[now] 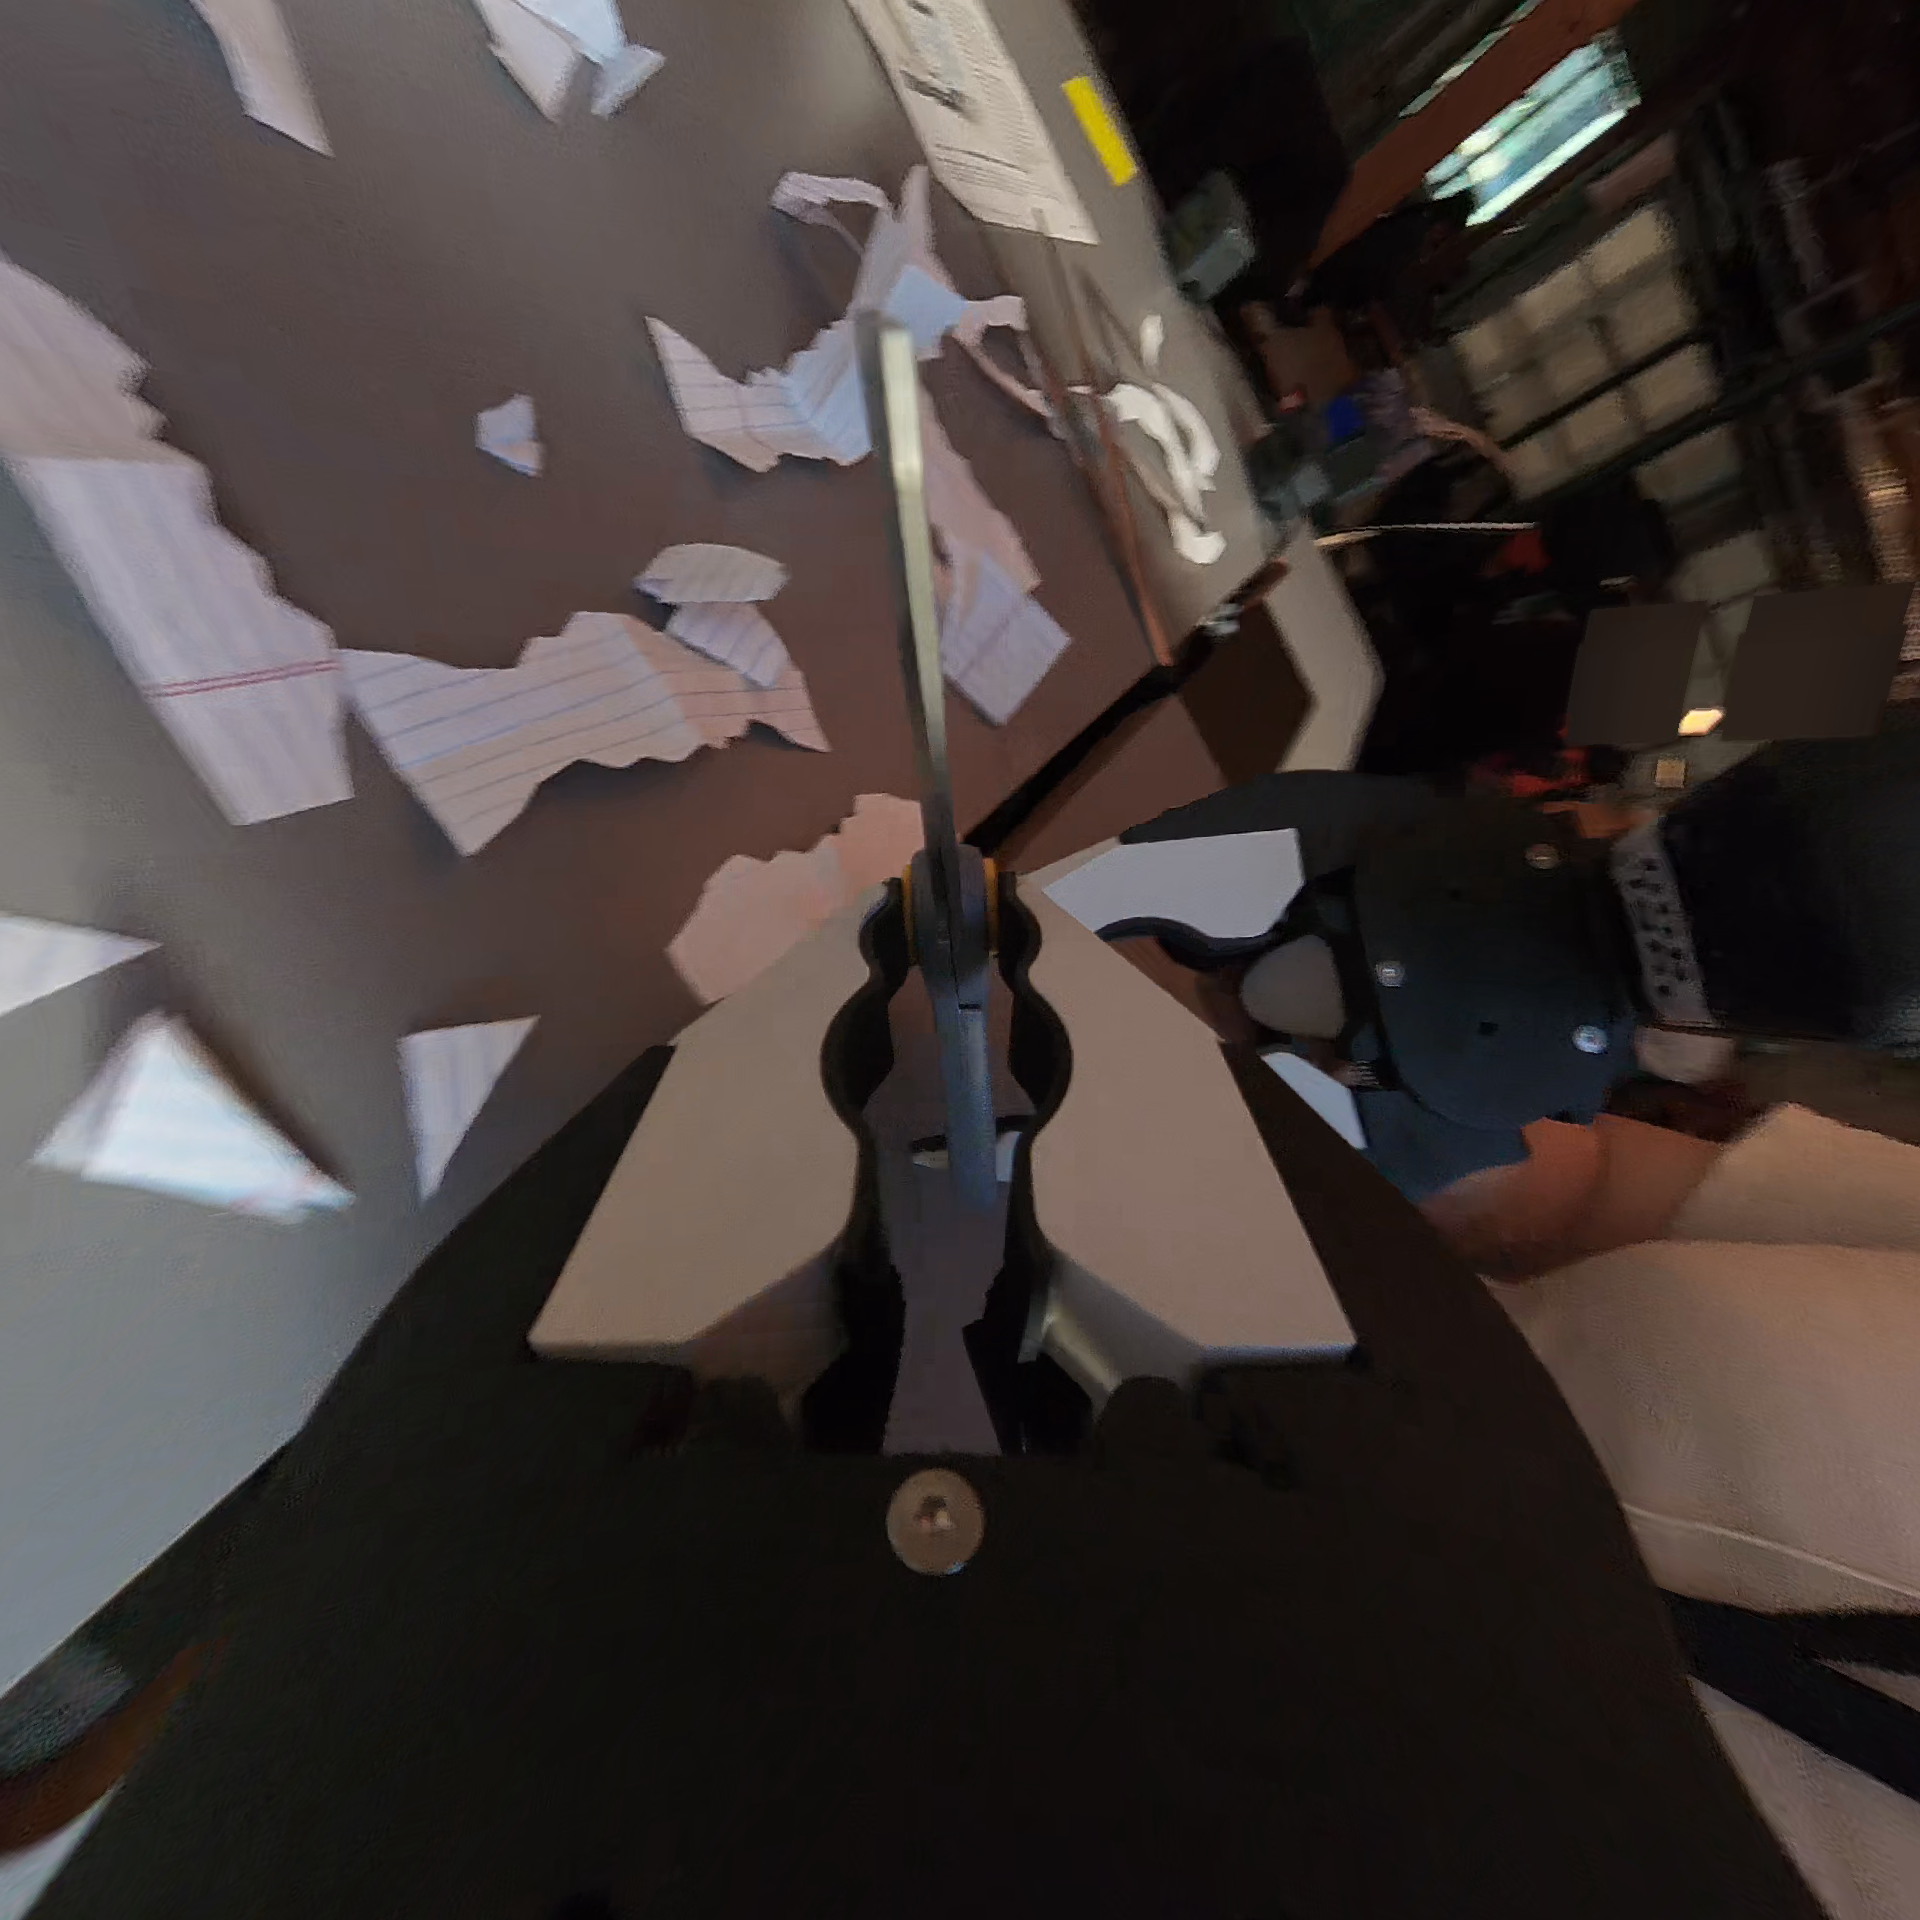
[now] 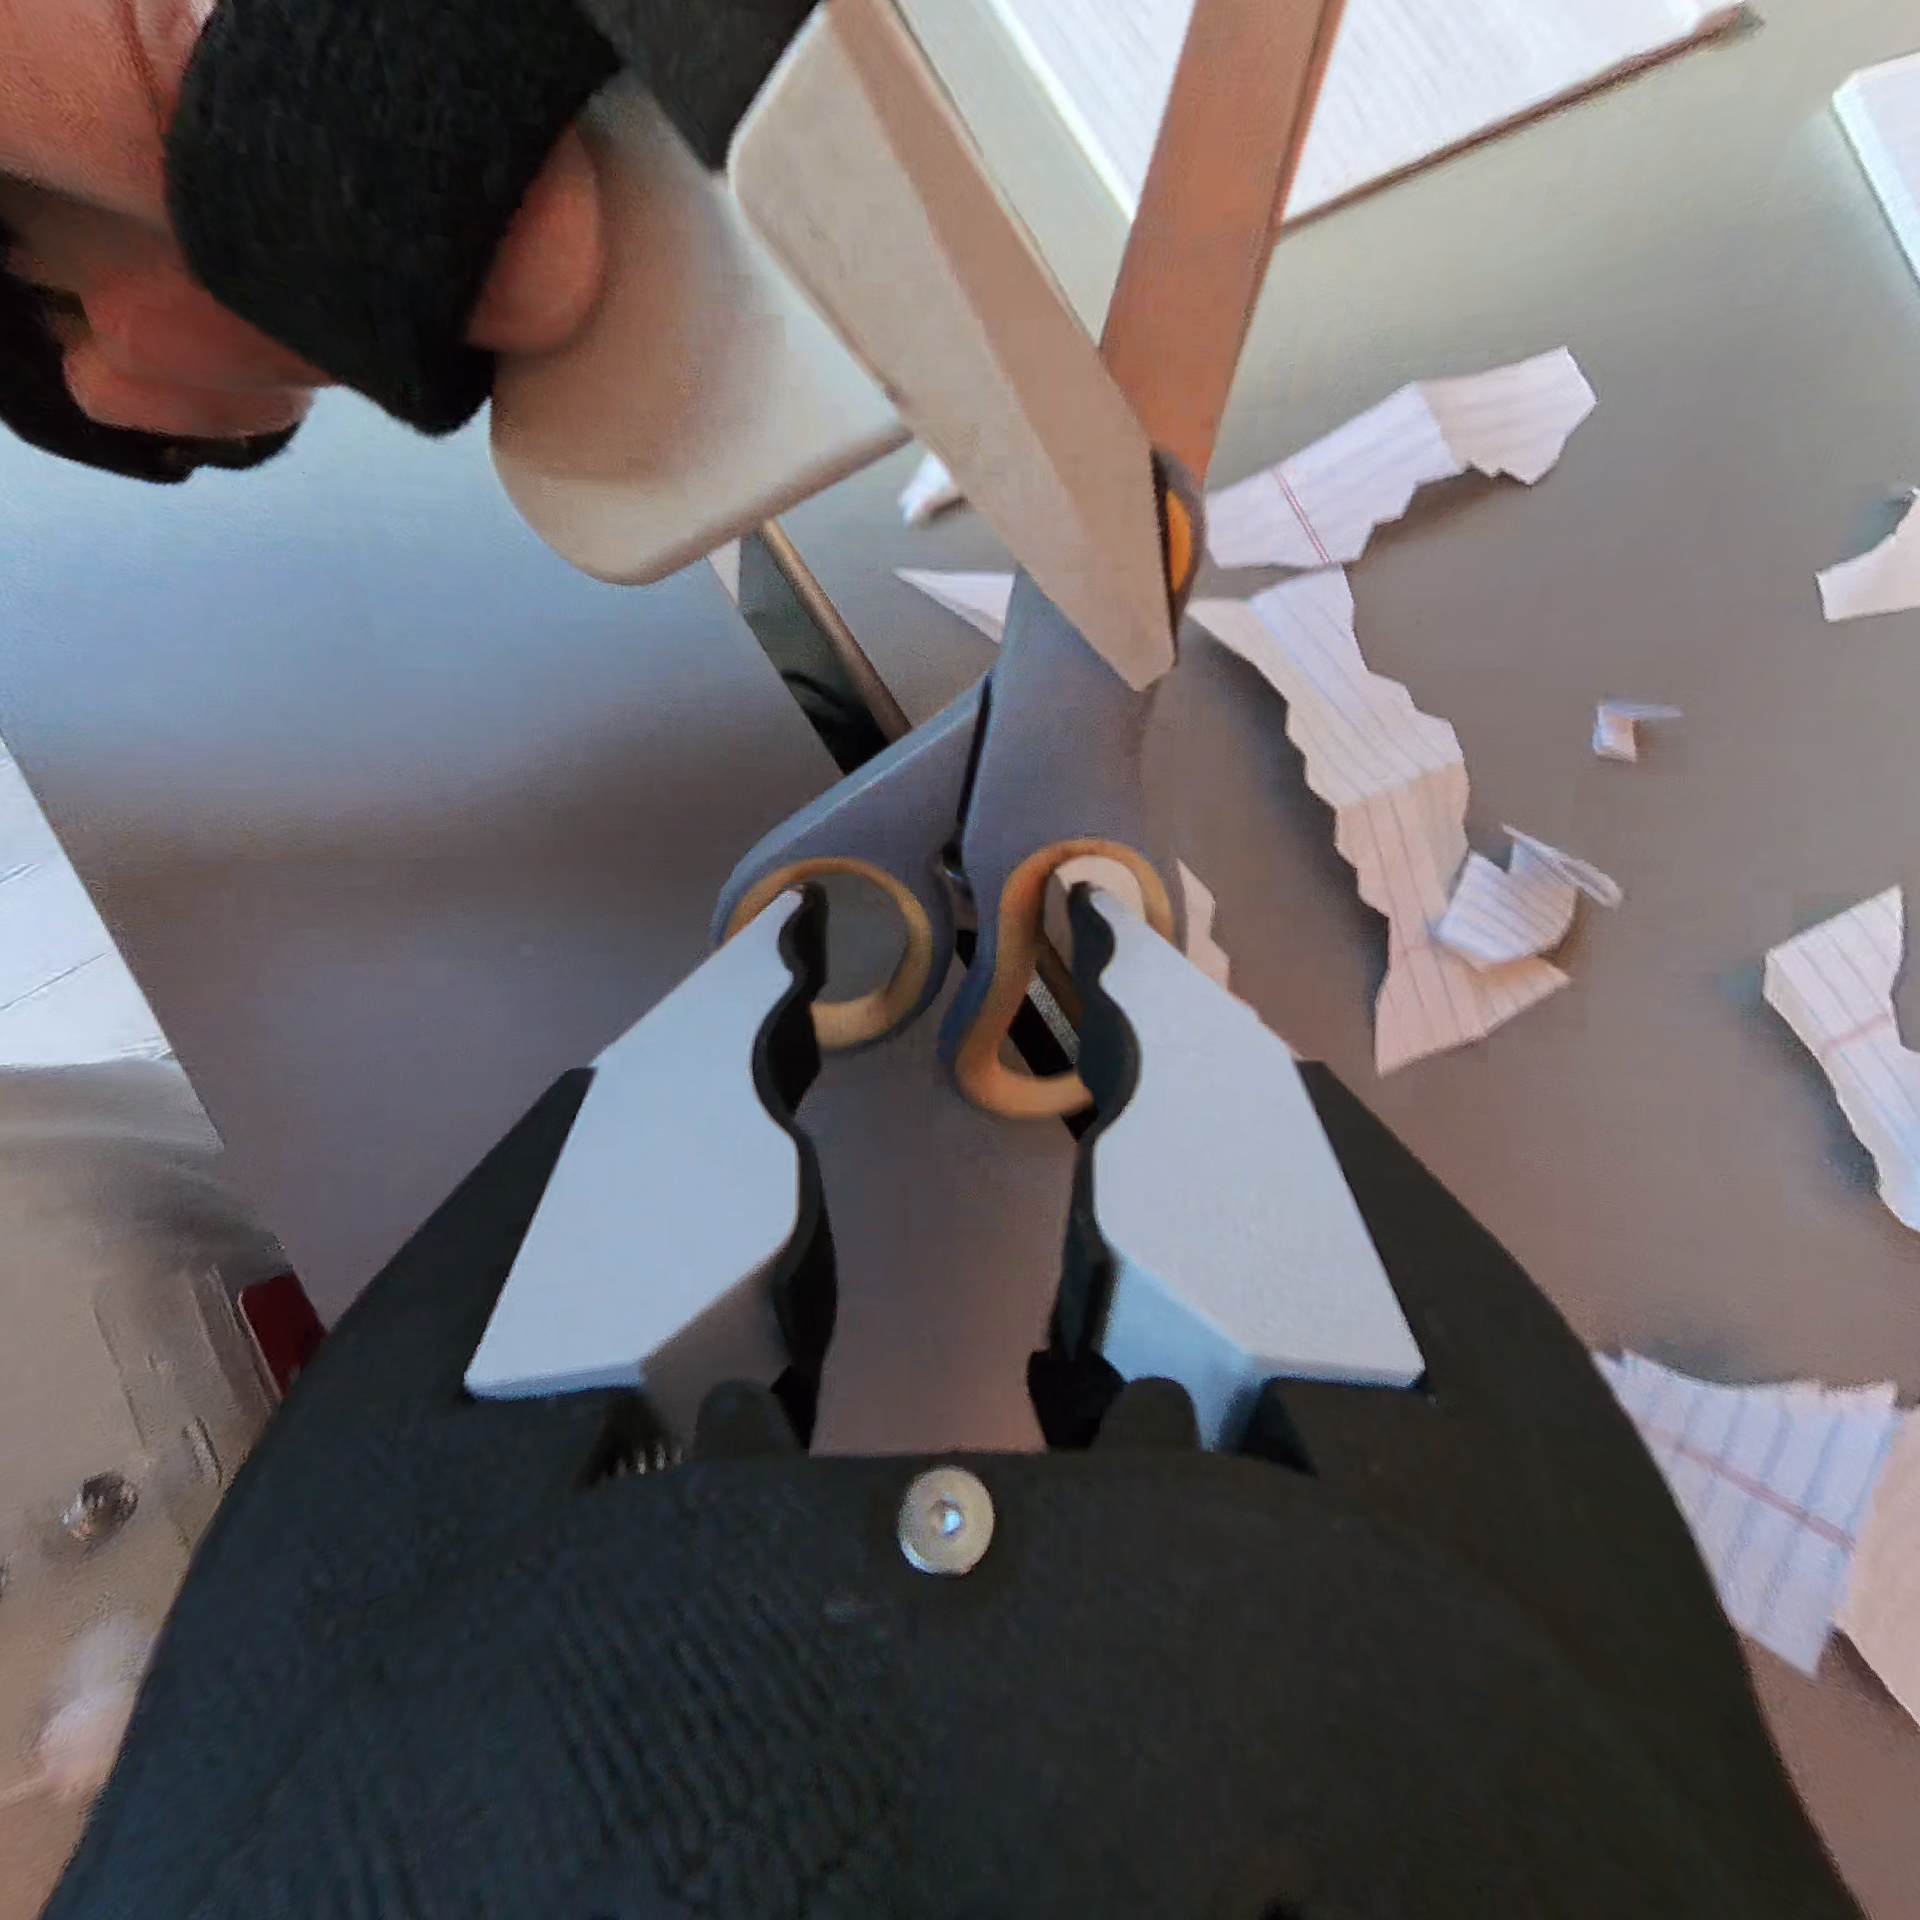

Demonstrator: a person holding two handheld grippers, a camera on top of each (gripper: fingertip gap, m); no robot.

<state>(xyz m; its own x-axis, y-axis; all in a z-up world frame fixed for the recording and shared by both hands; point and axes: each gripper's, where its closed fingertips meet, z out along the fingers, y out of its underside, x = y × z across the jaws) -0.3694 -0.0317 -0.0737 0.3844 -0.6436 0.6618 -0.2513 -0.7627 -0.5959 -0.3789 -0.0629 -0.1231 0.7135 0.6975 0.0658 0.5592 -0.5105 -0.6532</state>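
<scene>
Grey-handled scissors [image 1: 914,520] with orange-lined rings are held between both grippers above a grey table. My left gripper [image 1: 948,904] is shut on the scissors at the orange pivot, and the closed blades point away from it. In the right wrist view the scissors [image 2: 1049,748] show side-on. My right gripper [image 2: 940,909] is open, with one fingertip inside each handle ring. The left gripper's fingers [image 2: 935,312] clamp the pivot from the upper left. The right gripper [image 1: 1117,878] also shows in the left wrist view, just right of the pivot.
Several torn scraps of lined paper [image 1: 582,717] lie scattered over the table [image 1: 312,312], also to the right in the right wrist view [image 2: 1382,810]. A lined notepad [image 2: 1403,83] lies at the far edge. A gloved hand [image 2: 343,208] holds the left gripper. Spacing between my two grippers at the tips: around 6 cm.
</scene>
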